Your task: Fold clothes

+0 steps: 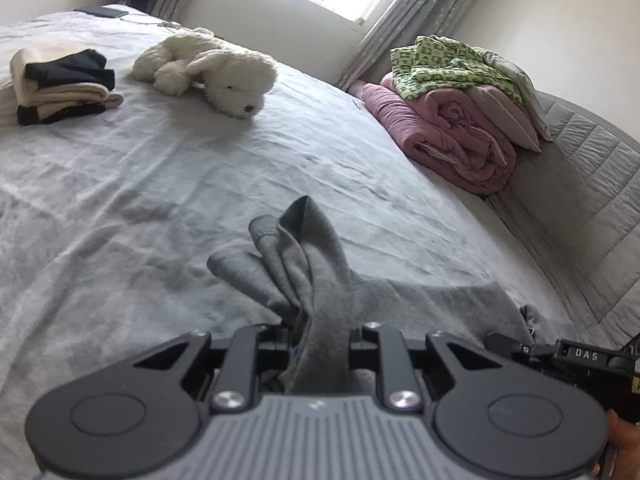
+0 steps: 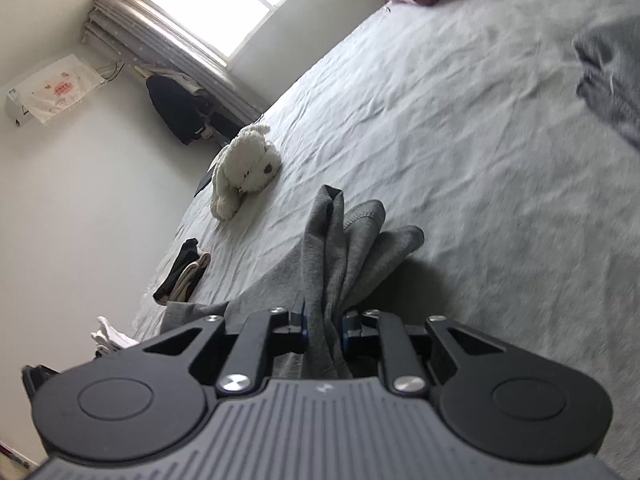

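Note:
A grey garment [image 1: 316, 280] bunches up out of my left gripper [image 1: 320, 344], which is shut on it above the bed. More of the cloth trails right toward a second black gripper [image 1: 576, 356] at the frame's edge. In the right wrist view the same grey garment [image 2: 340, 256] stands in folds between the fingers of my right gripper [image 2: 324, 328], also shut on it. Another blurred part of the grey garment [image 2: 612, 76] shows at the right edge. Folded black and cream clothes [image 1: 60, 84] sit stacked at the far left of the bed.
A white plush dog [image 1: 216, 68] lies on the light grey bedsheet [image 1: 160, 184]. A rolled pink quilt [image 1: 452, 136] with a green patterned cloth [image 1: 448, 64] on top rests by the padded grey headboard [image 1: 592, 184]. A window and curtains are behind.

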Demonstrator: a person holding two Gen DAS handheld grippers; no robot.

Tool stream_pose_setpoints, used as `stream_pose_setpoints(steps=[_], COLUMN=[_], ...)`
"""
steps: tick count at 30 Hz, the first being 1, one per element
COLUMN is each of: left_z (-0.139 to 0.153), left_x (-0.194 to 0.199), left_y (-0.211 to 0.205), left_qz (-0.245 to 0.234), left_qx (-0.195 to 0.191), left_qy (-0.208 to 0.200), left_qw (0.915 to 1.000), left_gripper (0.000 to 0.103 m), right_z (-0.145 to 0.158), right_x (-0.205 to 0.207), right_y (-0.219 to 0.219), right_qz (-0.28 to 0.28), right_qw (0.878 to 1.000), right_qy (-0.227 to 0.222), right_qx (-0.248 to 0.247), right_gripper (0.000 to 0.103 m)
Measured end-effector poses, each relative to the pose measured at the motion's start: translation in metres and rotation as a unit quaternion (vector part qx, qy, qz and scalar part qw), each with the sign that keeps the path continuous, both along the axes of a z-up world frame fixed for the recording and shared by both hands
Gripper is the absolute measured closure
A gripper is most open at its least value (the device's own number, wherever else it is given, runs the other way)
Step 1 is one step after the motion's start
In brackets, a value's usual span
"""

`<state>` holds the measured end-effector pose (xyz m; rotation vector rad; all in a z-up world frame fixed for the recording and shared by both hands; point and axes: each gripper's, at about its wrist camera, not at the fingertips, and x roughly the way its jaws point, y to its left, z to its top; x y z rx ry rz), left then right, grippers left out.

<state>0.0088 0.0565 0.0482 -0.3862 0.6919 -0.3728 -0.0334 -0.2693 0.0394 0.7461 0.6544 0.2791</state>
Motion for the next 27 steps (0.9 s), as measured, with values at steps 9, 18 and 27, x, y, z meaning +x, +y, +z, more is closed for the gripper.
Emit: stream_pose_setpoints(steps=[9, 18, 27], left_z=[0.006, 0.010, 0.016], left_x=[-0.003, -0.008, -0.015], left_y=[-0.025, -0.054, -0.110], left_qz=[-0.012, -0.036, -0.061], left_qx=[0.000, -0.011, -0.008], left_qy=[-0.011, -0.024, -0.036], left_qw=[0.9999, 0.9990, 0.9975], left_gripper=[0.083, 0.083, 0.083], right_z=[0.004, 0.020, 0.027], right_x=[-0.001, -0.011, -0.022], right_y=[-0.011, -0.043, -0.082], right_qz=[-0.009, -0.005, -0.032], right_qw=[1.000, 0.999, 0.996], right_qy=[0.000, -0.025, -0.033], right_qx=[-0.029, -0.048, -0.078], right_gripper=[0.086, 0.086, 0.086])
